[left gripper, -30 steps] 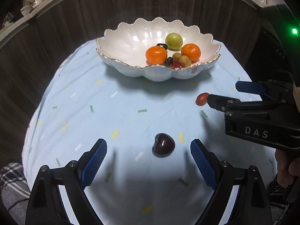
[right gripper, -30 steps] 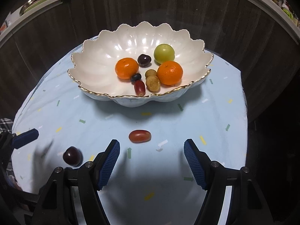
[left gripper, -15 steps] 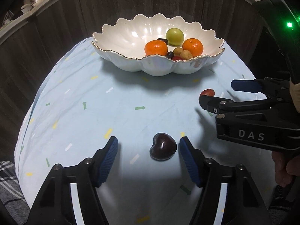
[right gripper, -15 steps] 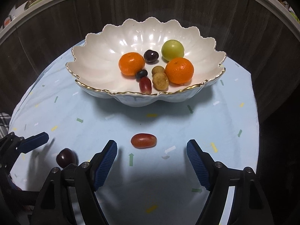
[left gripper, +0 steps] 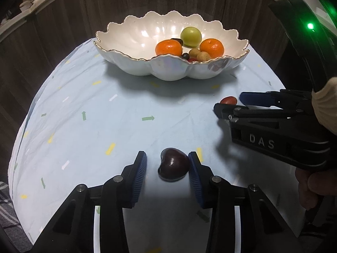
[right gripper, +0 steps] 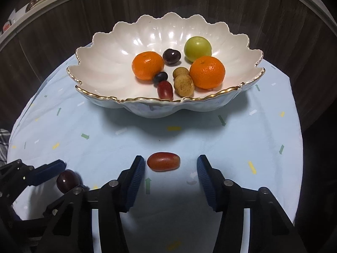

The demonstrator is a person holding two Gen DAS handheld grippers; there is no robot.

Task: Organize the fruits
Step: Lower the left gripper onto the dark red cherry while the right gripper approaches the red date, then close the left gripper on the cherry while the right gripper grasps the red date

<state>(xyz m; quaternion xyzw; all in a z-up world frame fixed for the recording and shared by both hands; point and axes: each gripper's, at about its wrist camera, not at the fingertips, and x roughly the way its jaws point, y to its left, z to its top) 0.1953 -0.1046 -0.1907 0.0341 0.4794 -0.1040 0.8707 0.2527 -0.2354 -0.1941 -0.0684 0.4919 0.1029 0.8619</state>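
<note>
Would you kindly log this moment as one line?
left gripper: closing around cherry | right gripper: closing around red grape | bowl: not yet reached

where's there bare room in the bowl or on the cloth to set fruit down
The bowl's left half is bare, bordered by the left mandarin; its right half is crowded. The cloth left of the dark cherry and between bowl and grippers is free. Near the cherry and the red oblong fruit, closing fingers crowd the space.

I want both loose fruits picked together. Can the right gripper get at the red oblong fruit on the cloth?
Probably yes: the red oblong fruit lies between the right gripper's closing jaws, nothing in between.
</note>
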